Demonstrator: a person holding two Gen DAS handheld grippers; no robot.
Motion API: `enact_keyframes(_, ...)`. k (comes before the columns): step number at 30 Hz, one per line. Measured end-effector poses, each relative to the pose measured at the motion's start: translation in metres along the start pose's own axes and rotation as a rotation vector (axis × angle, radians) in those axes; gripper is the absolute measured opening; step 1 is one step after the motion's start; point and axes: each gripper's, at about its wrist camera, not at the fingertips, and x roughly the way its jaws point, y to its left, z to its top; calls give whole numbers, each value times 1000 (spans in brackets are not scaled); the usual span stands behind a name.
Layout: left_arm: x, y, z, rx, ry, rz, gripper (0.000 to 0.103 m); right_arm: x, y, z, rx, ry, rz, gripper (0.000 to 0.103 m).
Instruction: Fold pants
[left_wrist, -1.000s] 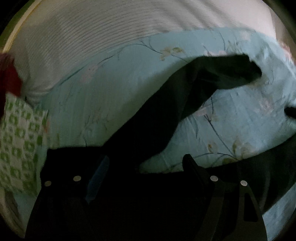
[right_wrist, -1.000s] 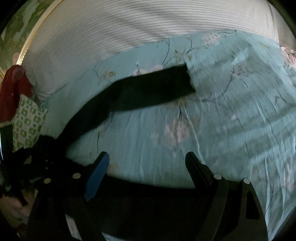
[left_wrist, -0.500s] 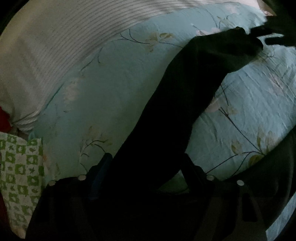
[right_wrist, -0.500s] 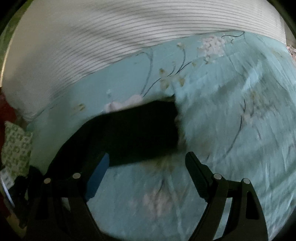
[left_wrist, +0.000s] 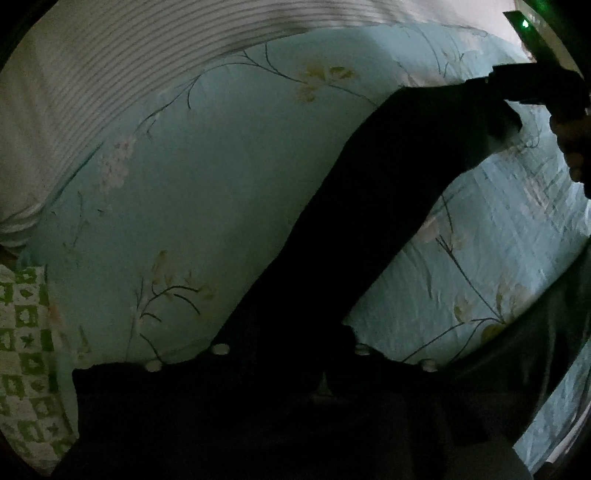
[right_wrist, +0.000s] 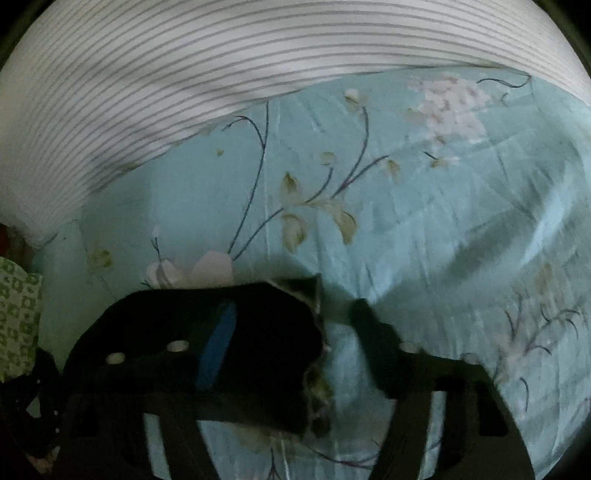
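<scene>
Black pants (left_wrist: 369, 221) lie on a teal floral bedsheet (left_wrist: 221, 184). In the left wrist view one leg runs from my left gripper (left_wrist: 291, 343) up to the right, where the other gripper (left_wrist: 535, 88) meets its hem. My left gripper's fingers are buried in the dark cloth and look closed on it. In the right wrist view the leg's hem (right_wrist: 258, 325) lies between the open fingers of my right gripper (right_wrist: 291, 314), over the blue-padded left finger (right_wrist: 218, 343); the right finger (right_wrist: 373, 332) stands clear of it.
A white striped cover (right_wrist: 221, 66) lies across the far side of the bed. A green and white patterned cloth (left_wrist: 22, 350) sits at the left edge. More dark cloth (left_wrist: 535, 350) hangs at the right in the left wrist view.
My right gripper has moved down and forward onto the leg's hem, which now lies between its fingers. My left gripper has moved in along the leg, and the cloth now covers its fingers.
</scene>
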Motion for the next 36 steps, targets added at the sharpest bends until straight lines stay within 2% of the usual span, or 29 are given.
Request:
enact_keyframes(1, 0, 2, 2, 0, 0, -5, 19, 0, -2, 2, 6, -3, 17, 30)
enact_keyframes(2, 0, 5, 3, -1, 1, -9, 17, 0, -4, 3, 15, -2, 23, 23)
enact_keyframes(5, -1, 17, 7, -15, -13, -27, 10, -5, -8, 3, 20, -24, 38, 12)
enact_keyframes(7, -8, 17, 9, -34, -25, -48, 4, -11, -13, 3, 15, -36, 45, 10)
enact_keyframes(14, -25, 36, 6, -88, -70, -118, 3, -46, -26, -10, -7, -101, 95, 8)
enact_keyframes(18, -39, 46, -3, -145, -98, -169, 3, -71, -27, -18, -42, -146, 160, 8)
enact_keyframes(26, -52, 24, -25, -151, -102, -187, 2, -123, -37, -54, -146, -175, 212, 7)
enact_keyframes(30, -64, 20, -46, -148, -107, -198, 2, -139, -37, -79, -213, -157, 216, 7)
enact_keyframes(36, -75, 7, -71, -132, -103, -205, 2, -155, -33, -117, -328, -105, 166, 7)
